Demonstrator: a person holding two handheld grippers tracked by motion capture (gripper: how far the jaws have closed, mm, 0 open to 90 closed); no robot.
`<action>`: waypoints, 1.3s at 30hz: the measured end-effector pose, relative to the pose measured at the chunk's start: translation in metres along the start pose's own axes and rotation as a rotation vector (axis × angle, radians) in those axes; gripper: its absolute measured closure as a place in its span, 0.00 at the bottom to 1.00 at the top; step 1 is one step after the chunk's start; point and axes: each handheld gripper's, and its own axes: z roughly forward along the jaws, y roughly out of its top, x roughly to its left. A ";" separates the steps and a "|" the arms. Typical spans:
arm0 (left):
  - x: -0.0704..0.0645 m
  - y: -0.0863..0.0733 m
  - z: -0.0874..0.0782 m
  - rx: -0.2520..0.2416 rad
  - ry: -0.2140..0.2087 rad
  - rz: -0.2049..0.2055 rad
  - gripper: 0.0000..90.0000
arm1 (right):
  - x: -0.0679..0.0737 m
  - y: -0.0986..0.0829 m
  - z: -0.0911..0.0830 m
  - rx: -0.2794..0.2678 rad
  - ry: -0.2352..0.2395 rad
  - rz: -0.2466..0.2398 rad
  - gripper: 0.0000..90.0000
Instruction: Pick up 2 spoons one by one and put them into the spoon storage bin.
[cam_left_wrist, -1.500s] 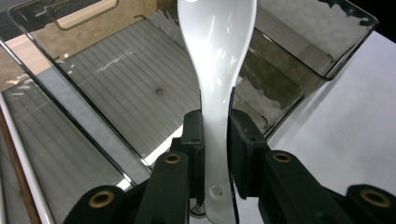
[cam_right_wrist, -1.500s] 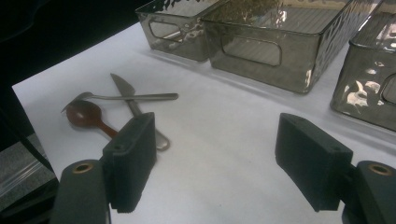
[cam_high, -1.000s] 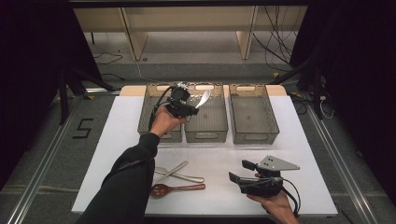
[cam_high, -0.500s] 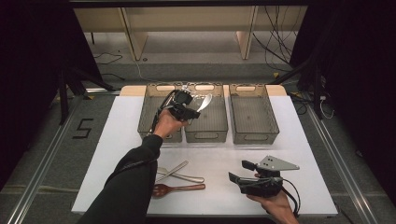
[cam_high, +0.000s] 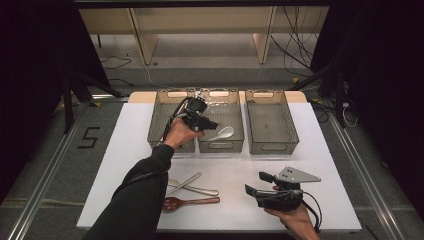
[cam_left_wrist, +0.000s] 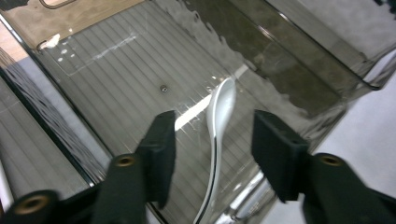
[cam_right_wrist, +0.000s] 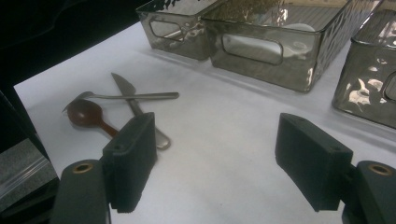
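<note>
At the near edge of the white table (cam_high: 235, 165), the right gripper (cam_high: 256, 183) rests low in a person's hand, its jaws spread wide over bare tabletop and holding nothing. Just to its left lie three loose utensils: a brown spoon (cam_high: 189, 202) nearest the edge, and behind it a metal knife (cam_high: 183, 183) crossed with a metal spoon (cam_high: 196, 189). In the right gripper view the brown spoon (cam_right_wrist: 91, 115) lies with its bowl turned away from the bins, just beside the crossed pair.

Farther back, the left gripper (cam_high: 212, 124) is held over the middle bin (cam_high: 221, 145) of three smoky, see-through plastic bins standing side by side. Its jaws are parted, with the white spoon (cam_high: 221, 133) lying between them but touching neither. The spoon rests on the ribbed floor of the middle bin, towards its near end. From above, its long axis runs slantwise, bowl towards the bin's right wall and handle back towards the gripper. In the left gripper view the white spoon (cam_left_wrist: 219, 126) is glossy, slender and gently curved, its long axis running up the frame between the jaws, one end pointing away from the camera. The left bin (cam_high: 159, 117) sits under the person's wrist; the right bin (cam_high: 270, 120) stands beyond, just beside the middle one.
</note>
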 end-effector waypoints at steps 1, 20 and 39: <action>0.000 0.000 -0.003 0.003 -0.009 0.002 0.49 | 0.000 0.000 0.000 0.000 0.000 0.000 0.33; -0.018 -0.047 -0.069 0.016 -0.080 0.089 0.28 | 0.001 0.000 0.000 0.003 -0.006 -0.003 0.33; -0.030 -0.105 -0.085 0.029 -0.054 0.143 0.25 | 0.002 0.000 -0.002 -0.002 -0.005 -0.006 0.33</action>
